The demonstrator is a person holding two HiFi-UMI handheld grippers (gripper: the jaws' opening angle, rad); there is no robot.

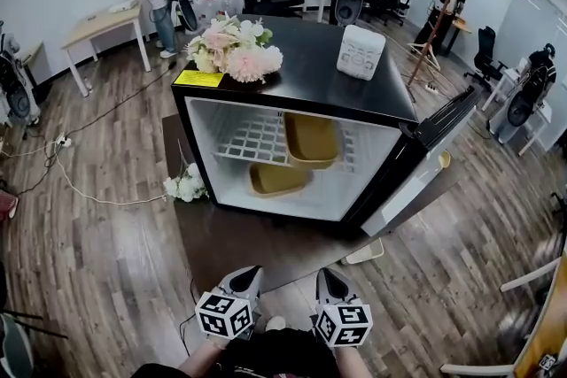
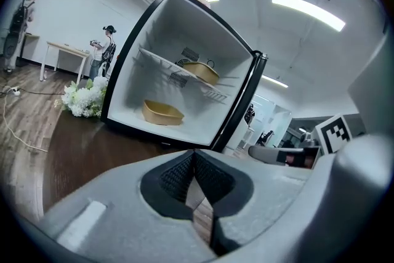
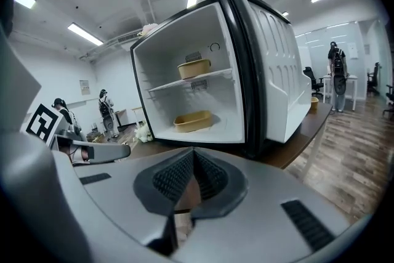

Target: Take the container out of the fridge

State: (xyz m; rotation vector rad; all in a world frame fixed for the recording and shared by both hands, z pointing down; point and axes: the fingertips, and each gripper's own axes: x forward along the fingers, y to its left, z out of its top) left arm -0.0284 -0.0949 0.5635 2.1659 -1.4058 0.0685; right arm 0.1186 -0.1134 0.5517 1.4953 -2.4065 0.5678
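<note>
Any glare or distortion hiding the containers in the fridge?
Head view: mild edge bending; fridge interior evenly lit, upper container and lower container sharp. Left gripper view: strong fisheye, ceiling light blown out. Right gripper view: fisheye, dark corners.

closed, empty right tool point(image 3: 184, 186) before open fridge point(image 3: 178, 34): upper container point(image 3: 194, 68) on shelf point(image 3: 169, 85), lower container point(image 3: 192, 121) on fridge floor

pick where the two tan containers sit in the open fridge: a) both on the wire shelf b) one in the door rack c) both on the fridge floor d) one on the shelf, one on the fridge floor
D: the upper container lies on the wire shelf, and the lower container lies on the floor of the fridge.
</note>
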